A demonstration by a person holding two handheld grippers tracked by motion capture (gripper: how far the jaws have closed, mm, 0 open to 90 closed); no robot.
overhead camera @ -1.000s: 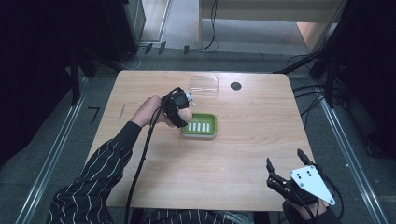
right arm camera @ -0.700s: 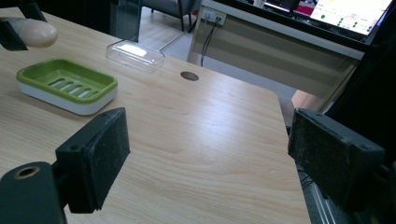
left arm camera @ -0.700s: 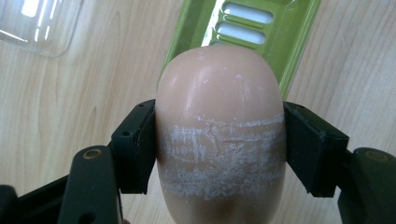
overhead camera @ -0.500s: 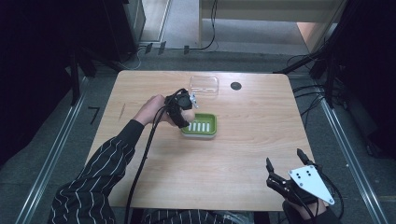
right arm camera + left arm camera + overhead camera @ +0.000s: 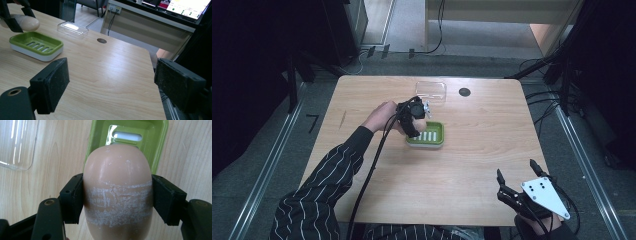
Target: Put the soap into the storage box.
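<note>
Soap [image 5: 117, 192], beige, oval, white-scuffed, gripped in left claw [image 5: 117, 202].

One legible mark: a black "7" on the floor [image 5: 314, 122], left of the surface [image 5: 462, 165] in the high view. The monitor [image 5: 192, 6] text in the right gripper view is unreadable.

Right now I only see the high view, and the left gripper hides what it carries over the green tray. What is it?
Observer: A smooth beige oval bar of soap, clamped between the left gripper's black pads.
Operator: Is it clean?
Observer: No, a whitish scuffed band crosses its middle.
Operator: Does it touch the green tray?
Observer: No. The right gripper view shows it held above the tray's left end, with a gap below.
Operator: And the right gripper?
Observer: Its jaws stand wide apart, holding nothing.
</note>
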